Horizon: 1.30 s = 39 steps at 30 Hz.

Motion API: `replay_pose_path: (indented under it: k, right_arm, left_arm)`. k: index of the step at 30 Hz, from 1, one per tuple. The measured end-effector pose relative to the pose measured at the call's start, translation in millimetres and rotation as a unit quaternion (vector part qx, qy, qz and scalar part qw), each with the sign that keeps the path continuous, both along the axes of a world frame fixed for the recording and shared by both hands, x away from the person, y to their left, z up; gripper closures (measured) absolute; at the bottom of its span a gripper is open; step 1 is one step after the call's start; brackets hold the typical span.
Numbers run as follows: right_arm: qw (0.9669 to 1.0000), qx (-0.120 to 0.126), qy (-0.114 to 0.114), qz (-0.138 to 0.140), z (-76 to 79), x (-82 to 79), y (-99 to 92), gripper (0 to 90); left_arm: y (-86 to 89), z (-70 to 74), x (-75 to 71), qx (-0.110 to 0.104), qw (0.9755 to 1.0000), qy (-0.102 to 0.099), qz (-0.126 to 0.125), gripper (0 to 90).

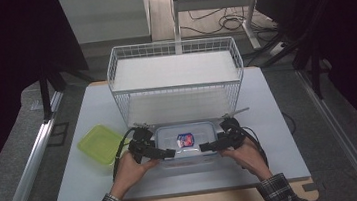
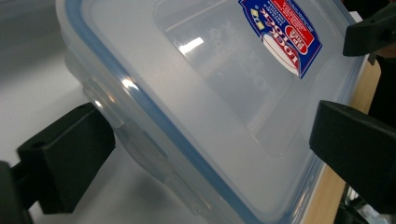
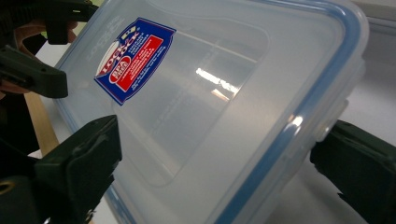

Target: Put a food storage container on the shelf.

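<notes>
A clear lidded container (image 1: pixel 187 147) with a blue seal sits on the tabletop (image 1: pixel 280 135) near its front edge, just before the white wire basket (image 1: pixel 174 78). The left gripper (image 1: pixel 168 153) and right gripper (image 1: pixel 205 148) bracket its short ends, jaws spread wide across the lid's rim; I cannot tell whether the pads press. A green lid (image 1: pixel 100 145) lies apart at the left, open tabletop at the right.

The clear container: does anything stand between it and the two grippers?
Nothing visible does. The left gripper and the right gripper sit at opposite short ends of the clear container, jaws wide and straddling its lidded ends. Whether the pads already press, I cannot tell.
</notes>
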State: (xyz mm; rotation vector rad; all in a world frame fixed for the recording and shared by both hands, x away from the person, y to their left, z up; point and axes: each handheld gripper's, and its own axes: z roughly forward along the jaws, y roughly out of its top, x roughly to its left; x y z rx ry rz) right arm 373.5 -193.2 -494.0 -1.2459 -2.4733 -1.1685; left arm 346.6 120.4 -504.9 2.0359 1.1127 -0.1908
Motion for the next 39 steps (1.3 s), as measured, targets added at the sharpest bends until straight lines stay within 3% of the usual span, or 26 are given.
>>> replay_pose_path:
  k: [2, 3, 8, 11, 13, 17, 19, 23, 25, 32, 36, 39]
  right_arm:
    - [1.0, 0.001, 0.001, 0.002, 1.2, -0.7, -1.8, 8.6]
    - [1.0, 0.004, 0.006, 0.005, 2.8, -2.9, -5.4, 12.3]
    - [1.0, 0.004, 0.001, 0.008, 7.4, -14.4, -11.5, 20.6]
    - [0.9997, 0.02, -0.011, 0.0, 11.3, -18.7, -19.4, 31.6]
    - [0.9994, 0.033, -0.013, -0.003, 12.4, -20.6, -24.1, 36.1]
    - [0.999, 0.028, -0.034, -0.001, 16.1, -30.3, -26.7, 40.2]
    - [0.9987, 0.037, -0.034, -0.005, 15.4, -33.7, -29.2, 43.0]
    - [0.9969, 0.077, -0.01, -0.015, 11.7, -36.0, -40.6, 50.8]
    - [0.9964, 0.083, -0.008, -0.016, 11.0, -37.3, -42.5, 51.7]
    - [0.9959, 0.078, -0.027, -0.038, 13.9, -47.5, -40.5, 52.7]
    - [0.9949, 0.084, -0.038, -0.04, 18.7, -48.7, -39.3, 52.9]
    - [0.9938, 0.086, -0.06, -0.037, 28.0, -50.3, -37.0, 52.9]
  left_arm:
    - [4.0, 1.3, -0.7, -0.003, 1.0, 0.001, -0.002, 3.9]
    - [5.4, 2.5, -2.4, -0.006, 1.0, 0.002, 0.003, 9.1]
    - [9.0, 6.6, -15.8, -0.002, 0.9999, -0.015, -0.004, 16.2]
    - [13.5, 8.1, -30.1, 0.002, 0.9991, -0.04, -0.017, 21.9]
    - [18.7, 8.3, -33.7, -0.019, 0.9991, -0.038, -0.005, 28.1]
    - [32.2, 4.0, -37.4, -0.064, 0.9973, -0.035, -0.002, 42.6]
    - [32.0, 4.0, -40.3, -0.067, 0.9969, -0.04, 0.002, 44.1]
    - [31.6, 3.1, -42.3, -0.081, 0.9955, -0.046, 0.015, 45.7]
    - [31.5, 3.0, -42.4, -0.083, 0.9953, -0.047, 0.017, 46.4]
    - [32.5, 4.0, -42.7, -0.092, 0.9942, -0.047, 0.028, 48.5]
    - [37.0, 9.9, -41.7, -0.108, 0.9924, -0.049, 0.033, 49.7]
    - [39.4, 19.2, -42.8, -0.109, 0.9914, -0.065, 0.032, 49.9]
